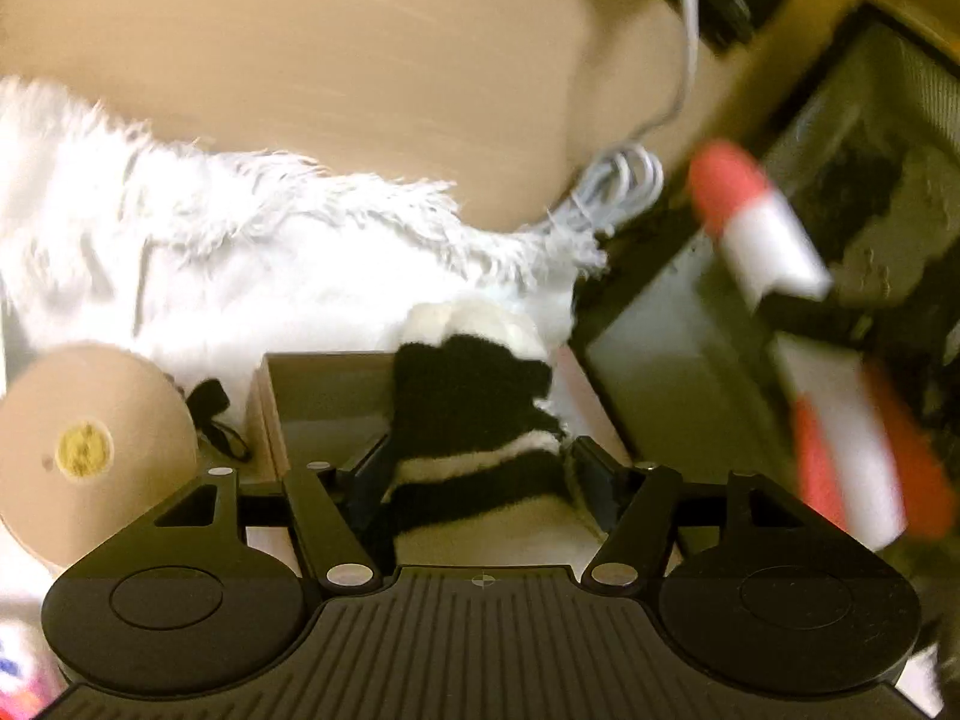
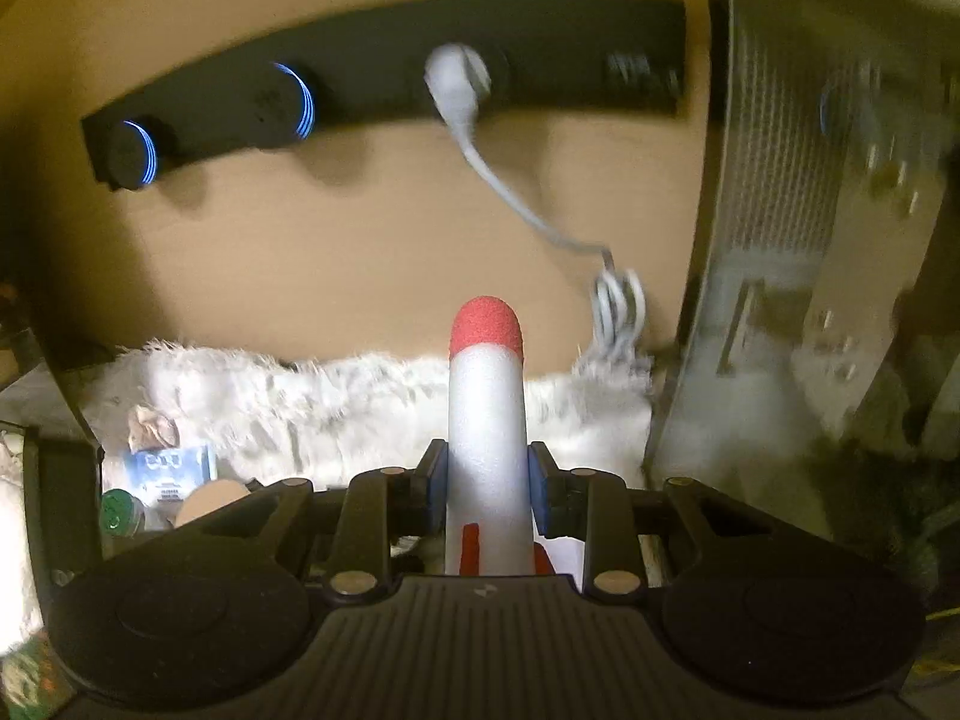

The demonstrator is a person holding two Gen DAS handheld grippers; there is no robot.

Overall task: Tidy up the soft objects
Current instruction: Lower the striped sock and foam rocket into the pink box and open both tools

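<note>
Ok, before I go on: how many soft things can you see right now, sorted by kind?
Foam rocket, white with a red tip: 1
Striped fuzzy sock, black and white: 1
Shaggy white rug: 1
Total: 3

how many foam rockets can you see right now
1: the foam rocket, red tip forward, clamped in the right gripper, seen from the left wrist too. Others may be hidden.
</note>
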